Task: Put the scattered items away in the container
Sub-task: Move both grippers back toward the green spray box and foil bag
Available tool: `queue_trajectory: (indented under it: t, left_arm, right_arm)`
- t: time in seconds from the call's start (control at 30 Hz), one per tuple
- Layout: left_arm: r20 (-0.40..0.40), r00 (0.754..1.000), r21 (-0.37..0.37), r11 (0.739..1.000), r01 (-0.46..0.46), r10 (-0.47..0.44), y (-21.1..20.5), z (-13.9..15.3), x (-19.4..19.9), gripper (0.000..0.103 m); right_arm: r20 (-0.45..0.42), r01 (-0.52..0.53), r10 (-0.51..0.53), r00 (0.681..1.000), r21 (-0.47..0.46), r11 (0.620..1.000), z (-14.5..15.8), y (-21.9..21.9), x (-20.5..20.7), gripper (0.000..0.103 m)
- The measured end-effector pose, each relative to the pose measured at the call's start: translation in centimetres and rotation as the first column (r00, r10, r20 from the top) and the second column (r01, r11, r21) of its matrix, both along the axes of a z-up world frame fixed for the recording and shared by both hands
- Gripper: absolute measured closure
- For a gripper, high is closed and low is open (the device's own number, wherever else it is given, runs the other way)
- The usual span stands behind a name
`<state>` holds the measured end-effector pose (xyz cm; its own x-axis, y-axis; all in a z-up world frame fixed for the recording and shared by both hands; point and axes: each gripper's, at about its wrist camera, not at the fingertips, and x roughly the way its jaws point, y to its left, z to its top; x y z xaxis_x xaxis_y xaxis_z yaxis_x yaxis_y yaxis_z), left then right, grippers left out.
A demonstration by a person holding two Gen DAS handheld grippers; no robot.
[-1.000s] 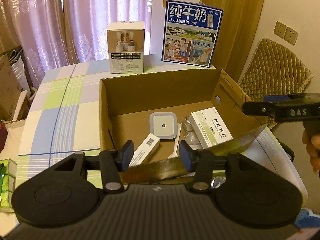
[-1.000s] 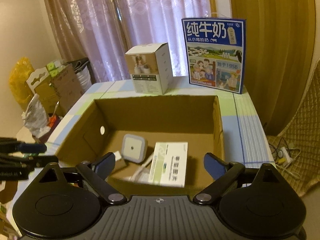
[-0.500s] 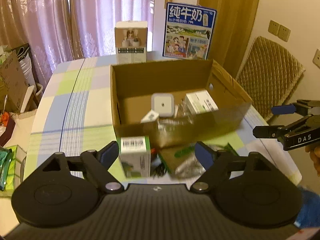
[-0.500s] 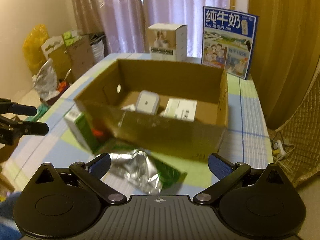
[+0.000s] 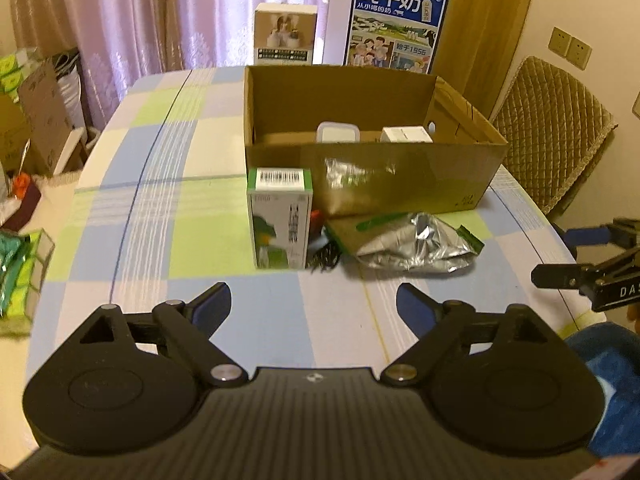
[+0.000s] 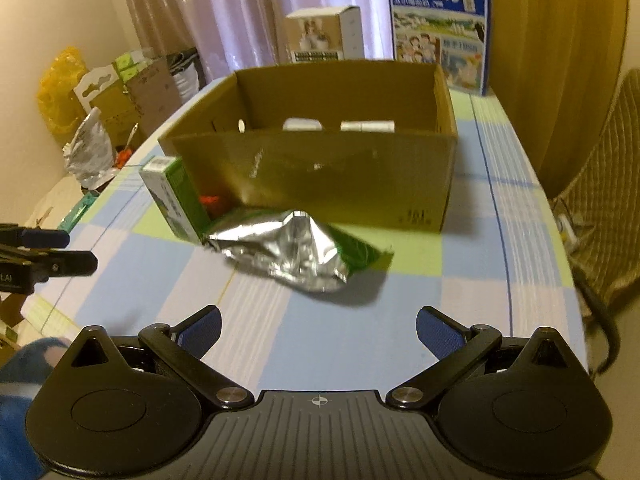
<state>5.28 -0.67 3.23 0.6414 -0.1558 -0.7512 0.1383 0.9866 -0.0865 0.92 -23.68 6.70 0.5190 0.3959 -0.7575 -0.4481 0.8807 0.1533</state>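
Foil pouch lies ahead of the released right hand-held gripper; left hand-held gripper also released, over the checked table; curtains behind.

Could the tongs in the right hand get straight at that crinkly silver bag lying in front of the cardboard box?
Probably yes. The right tongs stand open and empty, facing the silver bag across bare tablecloth. The green carton touches only the bag's left end, and the cardboard box sits behind it.

Bkgd: blue milk carton box & small white product box upright behind, purple curtains, quilted chair at right.
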Motion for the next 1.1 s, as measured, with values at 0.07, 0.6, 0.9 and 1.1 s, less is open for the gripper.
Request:
queue_trajectory:
  t: [0.07,0.6,0.9,1.1]
  left_arm:
    - [-0.01,1.0,-0.006,1.0,-0.003,0.003,-0.2,-0.7,-0.5,0.016]
    - [-0.009,0.998,0.032,0.998,-0.06,0.06,-1.5,-3.6,-2.0,0.016]
    - [-0.033,0.998,0.093,0.994,-0.054,0.057,-2.2,-4.2,-1.6,0.016]
    - [-0.029,0.998,0.112,0.992,-0.055,0.059,-2.2,-4.2,-1.6,0.016]
  right_arm:
    - [-0.001,0.004,-0.004,1.0,-0.009,1.0,-0.3,0.0,-0.2,0.002]
    - [-0.004,-0.046,0.046,0.999,-0.111,0.993,-1.9,1.8,-0.7,0.002]
    - [-0.013,-0.042,0.04,0.999,-0.109,0.993,-1.8,1.7,-0.6,0.002]
    - [-0.011,-0.037,0.036,0.999,-0.106,0.994,-1.8,1.6,-0.6,0.002]
